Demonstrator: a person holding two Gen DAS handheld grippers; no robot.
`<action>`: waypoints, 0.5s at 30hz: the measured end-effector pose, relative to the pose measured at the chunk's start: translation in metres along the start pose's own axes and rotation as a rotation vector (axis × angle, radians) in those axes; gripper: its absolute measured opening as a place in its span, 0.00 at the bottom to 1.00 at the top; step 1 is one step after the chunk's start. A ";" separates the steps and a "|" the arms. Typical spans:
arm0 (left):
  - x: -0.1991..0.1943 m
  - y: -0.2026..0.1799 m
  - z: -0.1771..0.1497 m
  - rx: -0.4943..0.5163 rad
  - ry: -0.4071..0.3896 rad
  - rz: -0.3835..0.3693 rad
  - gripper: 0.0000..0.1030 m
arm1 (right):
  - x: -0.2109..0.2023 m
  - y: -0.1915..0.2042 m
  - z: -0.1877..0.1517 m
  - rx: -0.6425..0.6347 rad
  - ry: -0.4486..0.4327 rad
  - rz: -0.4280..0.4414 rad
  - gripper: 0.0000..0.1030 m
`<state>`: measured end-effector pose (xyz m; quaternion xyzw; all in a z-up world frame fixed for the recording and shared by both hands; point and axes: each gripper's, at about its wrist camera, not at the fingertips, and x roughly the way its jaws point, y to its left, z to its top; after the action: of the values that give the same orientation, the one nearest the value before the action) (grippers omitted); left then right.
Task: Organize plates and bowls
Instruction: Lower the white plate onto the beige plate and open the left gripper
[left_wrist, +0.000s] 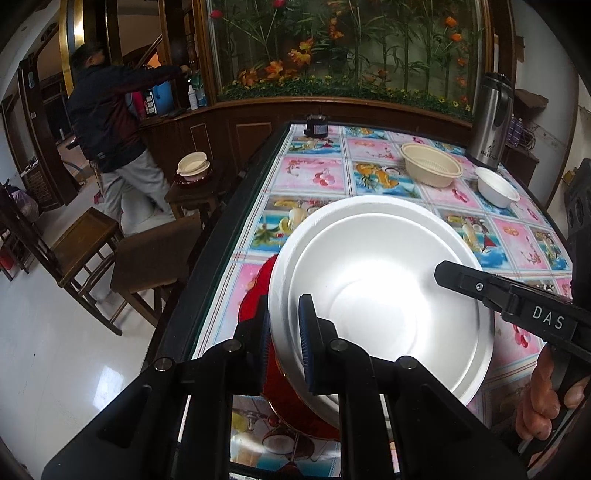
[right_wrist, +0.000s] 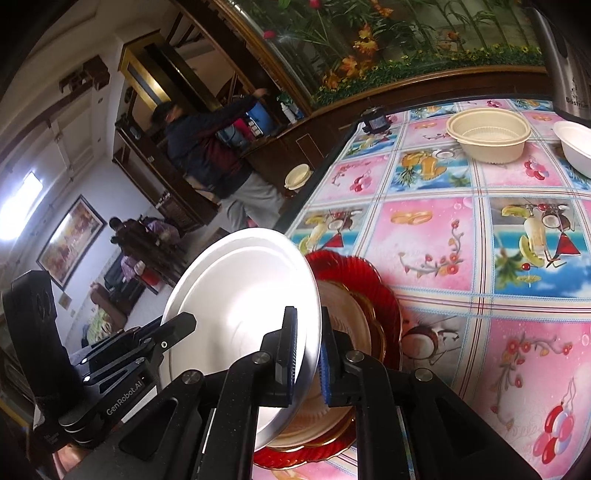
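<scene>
Both grippers are clamped on the same white plate (left_wrist: 376, 295) right now, one on each side of its rim. In the left wrist view the left gripper (left_wrist: 284, 343) pinches the rim at lower centre, and the right gripper (left_wrist: 480, 288) comes in from the right edge of the frame. In the right wrist view the right gripper (right_wrist: 308, 354) has its blue pads squeezed narrow on the rim, plate tilted. Under it sits a stack: a beige plate (right_wrist: 351, 325) on a red plate (right_wrist: 373, 280), lower centre on the table (right_wrist: 461, 240). Upper right of the frame there's a beige bowl (right_wrist: 487, 134) and a white bowl (right_wrist: 576, 147) just beside it, with a steel kettle (right_wrist: 569, 74) behind them.
</scene>
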<state>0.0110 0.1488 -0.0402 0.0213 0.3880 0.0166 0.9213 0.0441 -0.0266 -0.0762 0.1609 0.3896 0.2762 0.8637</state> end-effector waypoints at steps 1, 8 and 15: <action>0.001 0.001 -0.002 0.000 0.006 0.000 0.12 | 0.001 0.000 -0.002 -0.006 0.003 -0.007 0.11; 0.000 -0.001 -0.010 0.016 -0.001 0.022 0.13 | 0.003 0.004 -0.008 -0.051 0.006 -0.051 0.12; -0.004 -0.005 -0.011 0.053 -0.035 0.068 0.14 | 0.002 0.011 -0.012 -0.100 -0.008 -0.092 0.13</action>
<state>0.0002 0.1443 -0.0455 0.0590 0.3713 0.0374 0.9259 0.0325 -0.0156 -0.0796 0.1005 0.3788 0.2548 0.8840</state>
